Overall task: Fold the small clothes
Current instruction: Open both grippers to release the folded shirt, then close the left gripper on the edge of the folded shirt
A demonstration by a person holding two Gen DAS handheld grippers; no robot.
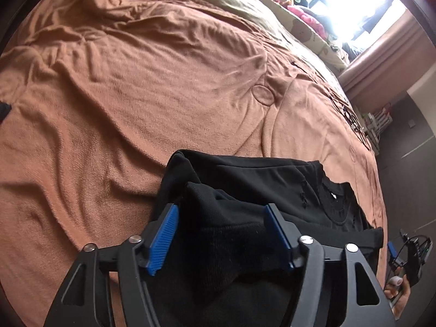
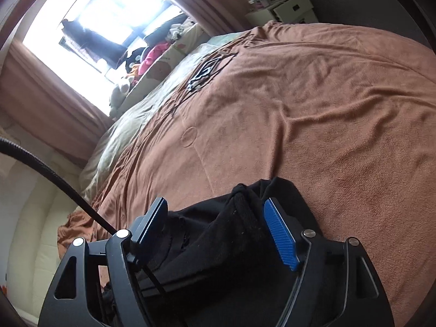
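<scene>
Only left view shows right gripper [image 1: 408,256]

Left gripper [image 1: 222,212] jaws spread wide, right gripper [image 2: 215,207] jaws likewise apart

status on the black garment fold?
Done: the black garment lies on the brown blanket, already partly doubled over. In hand: left gripper and right gripper each have bunched fabric between wide-apart fingers, not pinched. Left: finishing and flattening the fold.
</scene>
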